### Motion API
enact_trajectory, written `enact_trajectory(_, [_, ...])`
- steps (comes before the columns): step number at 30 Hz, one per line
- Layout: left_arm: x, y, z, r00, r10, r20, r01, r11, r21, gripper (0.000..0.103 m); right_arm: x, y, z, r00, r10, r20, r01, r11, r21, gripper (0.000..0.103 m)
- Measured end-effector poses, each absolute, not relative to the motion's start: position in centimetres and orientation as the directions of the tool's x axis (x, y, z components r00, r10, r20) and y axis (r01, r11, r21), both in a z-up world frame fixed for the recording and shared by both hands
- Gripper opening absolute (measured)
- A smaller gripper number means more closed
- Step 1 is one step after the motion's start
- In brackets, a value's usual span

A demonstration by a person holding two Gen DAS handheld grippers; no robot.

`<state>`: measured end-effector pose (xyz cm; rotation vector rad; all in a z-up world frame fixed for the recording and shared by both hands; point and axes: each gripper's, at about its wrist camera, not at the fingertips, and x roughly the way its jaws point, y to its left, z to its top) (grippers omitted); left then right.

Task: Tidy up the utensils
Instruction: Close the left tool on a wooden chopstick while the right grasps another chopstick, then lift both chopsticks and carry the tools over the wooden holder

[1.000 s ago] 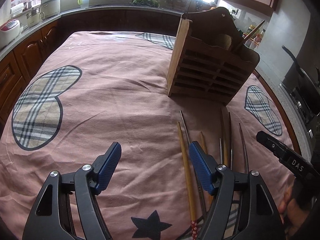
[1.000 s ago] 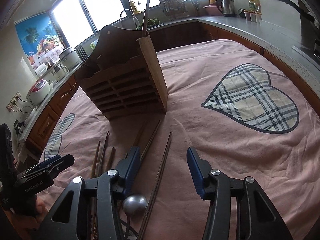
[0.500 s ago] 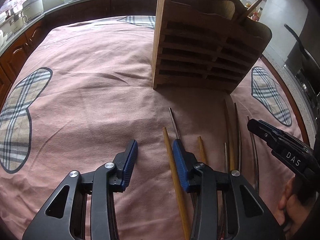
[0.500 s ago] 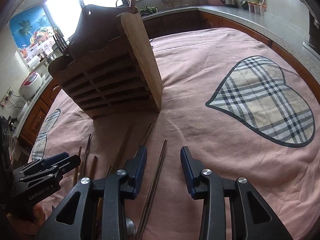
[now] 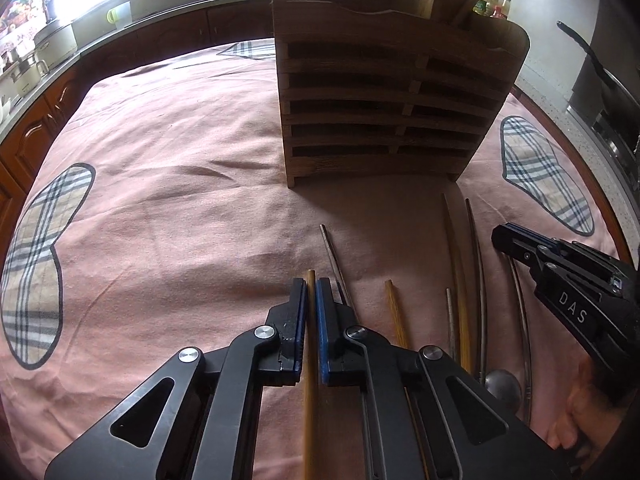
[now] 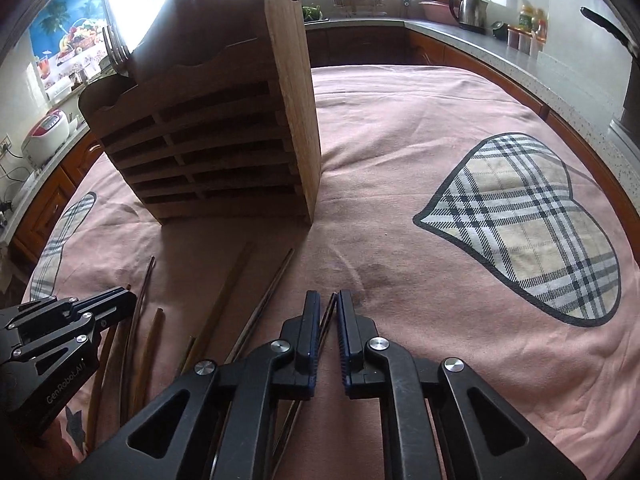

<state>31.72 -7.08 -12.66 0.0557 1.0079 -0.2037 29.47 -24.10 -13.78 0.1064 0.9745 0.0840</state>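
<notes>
Between the left gripper's blue pads, left wrist view: one light bamboo chopstick, clamped, lying flat on the pink cloth with plaid heart patches. The jaws have just been closing; a second ago they stood wide with only cloth between them and this stick lay off to their right. Right of the gripper I count six more sticks on the cloth: thin metal rod, short bamboo stick, short grey metal stick, long light wooden chopstick, long dark chopstick, and a metal ladle by its round bowl. Slatted brown wooden utensil holder stands ahead, closer than before. One right gripper at far right.

Right wrist view: right gripper pinched on one dark brown chopstick, jaws just closed from half-open. To its left about six sticks, overlap blocks an exact count. Holder ahead-left, forks in it. Left gripper far left, jaws together.
</notes>
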Motion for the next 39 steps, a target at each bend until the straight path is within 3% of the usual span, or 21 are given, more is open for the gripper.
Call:
enact_trajectory(17, [26.4, -1.7, -6.1, 0.583, -0.302, -0.754, 0.169, 0.953, -0.252, 0.004, 25.9, -24.9, -7.4, 0.639, 0.272, -0.719, -0.077, 0.953, 0.292, 0.004])
enact_trajectory(39, [19.3, 0.8, 0.8, 0.695, -0.347, -0.629, 0.195, 0.934, -0.300, 0.004, 19.8, -24.8, -0.5, 0.734, 0.328, -0.595, -0.157, 0.934, 0.322, 0.004])
